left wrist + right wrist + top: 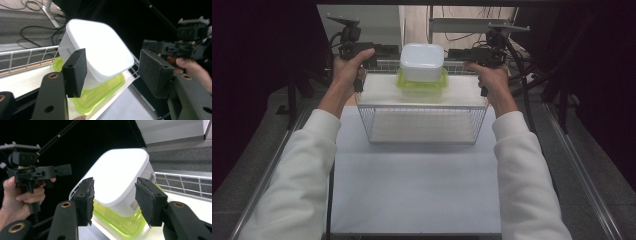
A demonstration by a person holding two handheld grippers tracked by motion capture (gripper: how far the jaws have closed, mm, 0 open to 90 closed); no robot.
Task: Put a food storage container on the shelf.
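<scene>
A white tub (422,61) stands on a green-lidded clear box (422,85), both on the white top of a wire basket (422,125). My left gripper (386,51) is held level just left of the tub, and my right gripper (458,54) just right of it, both pointing inward. In the left gripper view the left gripper (113,56) stands open, with the tub (100,50) farther off beyond its pads. In the right gripper view the right gripper (115,185) is open too, and the tub (120,177) and green box (117,221) lie beyond the pads, untouched.
The basket sits at the far end of a pale table mat (417,190). A metal rail (577,165) runs along the right side. Cables and a white frame (472,22) lie behind the basket. Each gripper view shows the other hand's gripper (180,47) (37,171) across the tub.
</scene>
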